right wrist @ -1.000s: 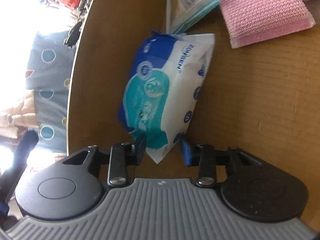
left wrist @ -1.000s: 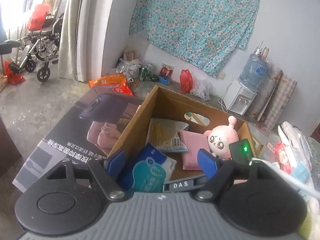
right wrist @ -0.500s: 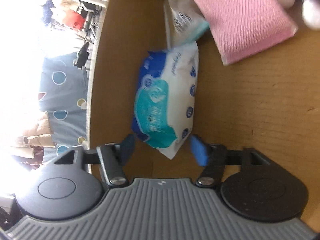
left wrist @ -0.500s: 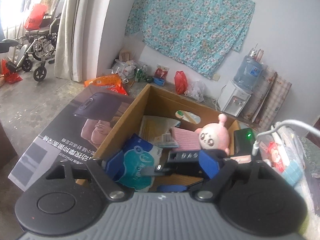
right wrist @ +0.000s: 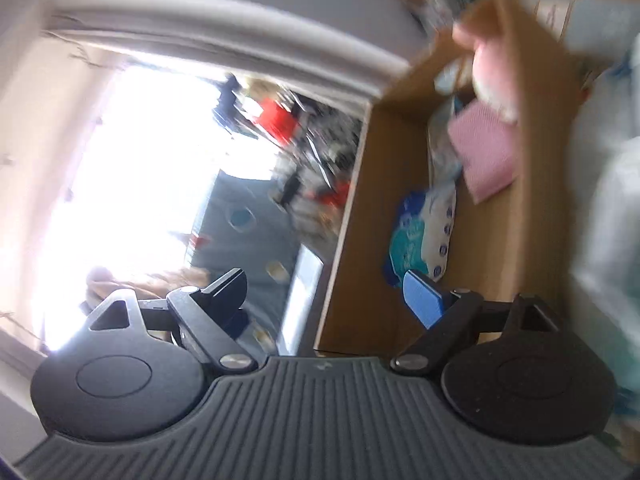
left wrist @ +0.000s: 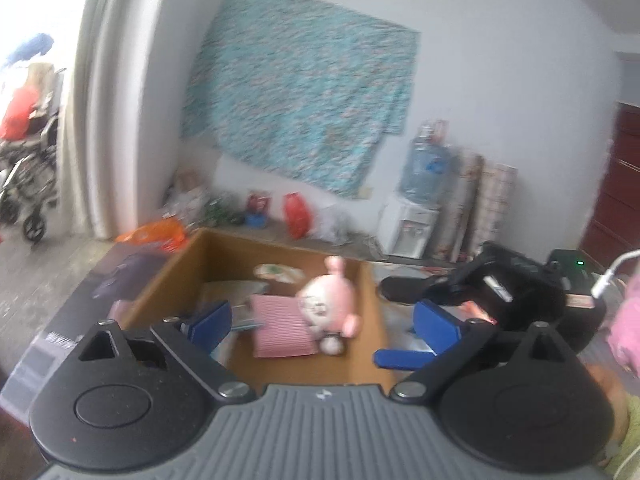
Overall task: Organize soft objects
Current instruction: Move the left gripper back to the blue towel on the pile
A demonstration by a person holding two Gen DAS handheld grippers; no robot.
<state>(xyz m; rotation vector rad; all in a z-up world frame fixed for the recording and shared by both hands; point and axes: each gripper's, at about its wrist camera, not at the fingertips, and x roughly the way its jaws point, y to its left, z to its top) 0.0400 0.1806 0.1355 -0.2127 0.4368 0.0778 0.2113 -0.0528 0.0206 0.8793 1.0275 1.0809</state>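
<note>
An open cardboard box [left wrist: 374, 312] holds a pink plush toy [left wrist: 328, 304], a folded pink cloth [left wrist: 280, 332] and a pale packet behind them. My left gripper [left wrist: 324, 324] hovers at the box's near side, jaws opening wide with nothing between them. To its right my right gripper [left wrist: 394, 324] hangs outside the box's right wall. In the blurred right wrist view, my right gripper [right wrist: 326, 294] is drawn back from the box [right wrist: 352, 220], jaws opening and empty. A blue-and-white wipes pack [right wrist: 424, 236] lies on the box floor beyond its blue pad [right wrist: 424, 298], below the pink cloth [right wrist: 484, 152].
A dark printed carton [left wrist: 120, 280] lies left of the box. Behind it, bags and clutter [left wrist: 296, 216] line the wall near a water dispenser [left wrist: 412, 224]. A wheelchair [left wrist: 28, 176] stands far left. A pink soft thing [left wrist: 628, 320] shows at the right edge.
My right gripper let go of the wipes pack, which stays in the box, and pulled back and up out of it. My left gripper swung to the right and its jaws spread wider.
</note>
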